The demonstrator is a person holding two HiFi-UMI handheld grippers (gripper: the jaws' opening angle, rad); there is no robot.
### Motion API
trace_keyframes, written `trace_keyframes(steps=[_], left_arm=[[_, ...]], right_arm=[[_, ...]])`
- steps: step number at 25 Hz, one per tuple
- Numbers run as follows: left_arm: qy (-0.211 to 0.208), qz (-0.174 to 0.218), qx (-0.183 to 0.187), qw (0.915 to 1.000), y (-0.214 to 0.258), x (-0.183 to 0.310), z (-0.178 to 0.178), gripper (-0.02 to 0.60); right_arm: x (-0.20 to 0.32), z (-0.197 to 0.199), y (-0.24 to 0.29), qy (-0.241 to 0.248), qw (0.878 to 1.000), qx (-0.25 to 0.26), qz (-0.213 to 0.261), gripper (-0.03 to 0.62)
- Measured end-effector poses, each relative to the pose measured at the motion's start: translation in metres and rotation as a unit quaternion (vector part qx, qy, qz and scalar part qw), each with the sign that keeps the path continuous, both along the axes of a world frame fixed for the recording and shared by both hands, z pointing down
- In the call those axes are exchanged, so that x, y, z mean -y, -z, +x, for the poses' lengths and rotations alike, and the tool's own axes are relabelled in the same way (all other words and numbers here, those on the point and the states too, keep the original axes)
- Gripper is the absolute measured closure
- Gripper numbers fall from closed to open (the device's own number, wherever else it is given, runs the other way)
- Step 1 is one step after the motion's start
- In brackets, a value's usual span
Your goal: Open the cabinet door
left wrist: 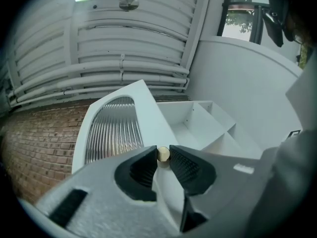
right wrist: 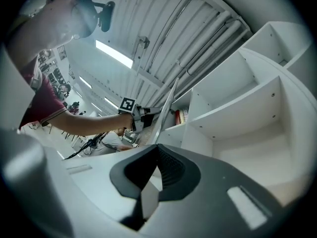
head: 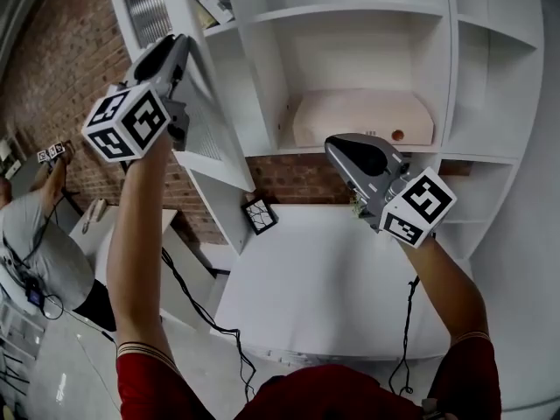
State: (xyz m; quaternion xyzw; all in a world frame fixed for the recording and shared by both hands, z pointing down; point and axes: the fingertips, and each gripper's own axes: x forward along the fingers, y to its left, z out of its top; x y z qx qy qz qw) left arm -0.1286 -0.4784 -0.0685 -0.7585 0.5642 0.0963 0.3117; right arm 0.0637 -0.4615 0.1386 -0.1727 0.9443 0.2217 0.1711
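At about eleven o'clock in the head view, the cabinet door [head: 214, 129] stands swung well out from the white cabinet [head: 350, 11]. It is a white-painted frame around an arched pane of ribbed glass [left wrist: 111, 128], with a small brass-coloured knob [left wrist: 163, 154] on the frame at four o'clock of the pane. I judge it stiff and fairly light on its hinges, though the glass is fragile (no slamming). The smooth, round knob could slip, yet it is the only sensible hold. The left gripper [head: 178, 46] pinches that knob between its part-closed jaws. The right gripper [head: 335, 145], at three o'clock, has its jaws together, holding nothing.
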Motion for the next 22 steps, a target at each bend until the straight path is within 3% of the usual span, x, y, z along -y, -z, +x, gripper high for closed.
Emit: trace_keyframes(steps=[5, 11, 22], left_arm=[[-0.027, -0.011, -0.008, 0.9995, -0.003, -0.025, -0.014, 0.499], [-0.079, -0.014, -0.012, 0.9967, -0.002, -0.053, -0.030, 0.499], [-0.147, -0.013, -0.032, 0.9885, 0.000, -0.120, -0.101, 0.488]], right_arm=[[-0.025, -0.014, -0.001, -0.001, 1.000, -0.007, 0.012, 0.582], [-0.048, -0.032, 0.009, -0.019, 1.000, 0.018, 0.006, 0.582], [-0.116, -0.104, 0.004, -0.059, 0.998, 0.015, 0.002, 0.582]])
